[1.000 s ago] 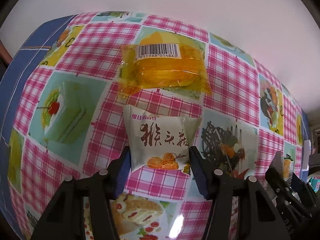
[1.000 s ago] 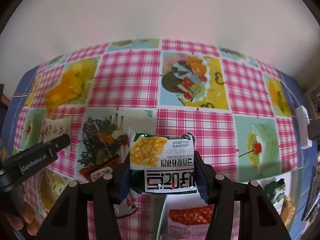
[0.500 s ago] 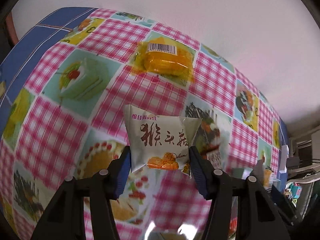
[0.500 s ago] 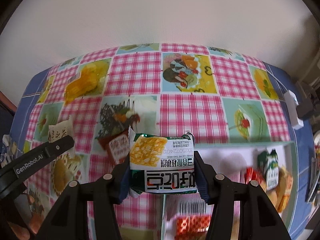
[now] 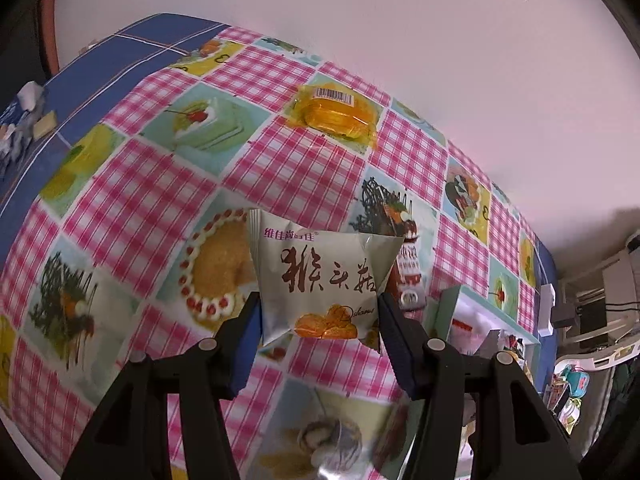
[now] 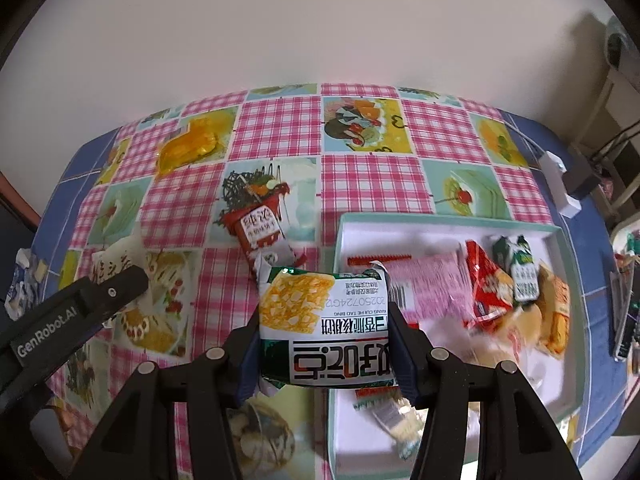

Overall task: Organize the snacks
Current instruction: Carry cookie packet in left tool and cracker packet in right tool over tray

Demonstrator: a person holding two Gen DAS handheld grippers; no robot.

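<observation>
1. One table w/ a checked tablecloth (image 6: 372, 176), pink gingham squares alternating w/ dessert pics, blue border at the edges.
2. One white tray (image 6: 448, 224) w/ a pale green rim sat on the cloth at the right in the right wrist view. Inside lay a heap of snack packs: a pink one, a red one, a green-white one, an orange one & a few blurred ones, exact count unclear.
3. Two grippers. The left gripper (image 5: 320, 320) was clamped on a pale cream packet (image 5: 320, 280), held above the cloth, brown brush lettering & an orange biscuit pic on its front. The right gripper (image 6: 324, 340) was clamped on a green-white packet (image 6: 324, 320), held over the tray's left rim, yellow food pic & upside-down print facing the camera.
4. Two loose snacks on the cloth: one clear-wrapped yellow cake (image 5: 336, 116) w/ a barcode label near the far edge, one red packet (image 6: 260, 232) lying just left of the tray.
</observation>
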